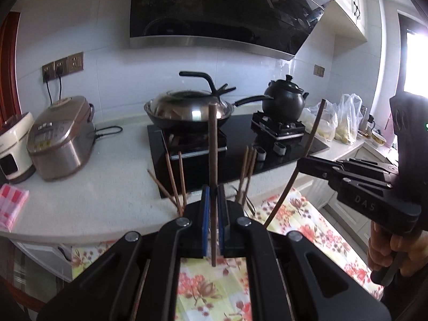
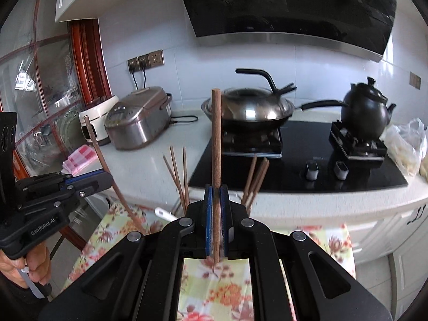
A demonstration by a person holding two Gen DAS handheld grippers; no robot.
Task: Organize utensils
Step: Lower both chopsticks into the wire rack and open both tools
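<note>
At centre frame, each gripper's jaws clamp one upright chopstick (image 1: 213, 160), left gripper (image 1: 213, 214) and right gripper (image 2: 216, 214), above the remaining chopsticks (image 2: 178, 176).

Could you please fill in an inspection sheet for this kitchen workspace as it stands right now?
Surface: floral cloth below the grippers; white counter beyond.
Job's things: one chopstick in the left gripper, another chopstick in the right; more chopsticks upright beyond.
Clutter: rice cooker, lidded wok, black kettle, plastic bags, checked cloth.
Grippers: left gripper and right gripper both shut.
Cables: plugs at the wall sockets.
Surroundings: range hood, cabinets.
</note>
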